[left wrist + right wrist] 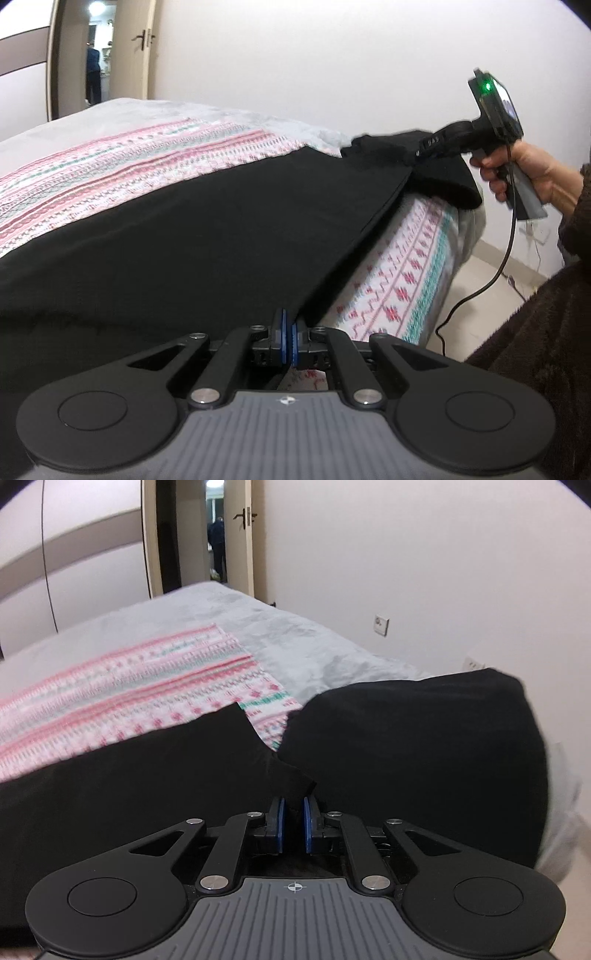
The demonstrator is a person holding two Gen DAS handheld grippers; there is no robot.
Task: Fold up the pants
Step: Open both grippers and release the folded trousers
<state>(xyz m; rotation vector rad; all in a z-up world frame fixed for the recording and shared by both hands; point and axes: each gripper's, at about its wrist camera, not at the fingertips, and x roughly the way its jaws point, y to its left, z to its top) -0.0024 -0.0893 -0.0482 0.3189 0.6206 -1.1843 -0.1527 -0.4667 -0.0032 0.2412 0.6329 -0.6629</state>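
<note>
Black pants [184, 240] lie stretched along the near edge of a bed. At the near end my left gripper [288, 332] is shut, its blue pads pinching the pants' edge. The far end of the pants is bunched around my right gripper [421, 147], which a hand [532, 173] holds. In the right wrist view the pants [110, 794] split into a flat part on the left and a raised fold [424, 757] on the right. There my right gripper [294, 812] has a flap of the black cloth caught between its blue pads.
A pink, white and green patterned blanket [129, 155] lies over a grey bedspread [221, 616] and hangs down the bed's side [399, 280]. A cable [491, 273] trails to the floor. A brown fleece sleeve [535, 350] is at right. Beyond the bed, a person stands past an open door [240, 535].
</note>
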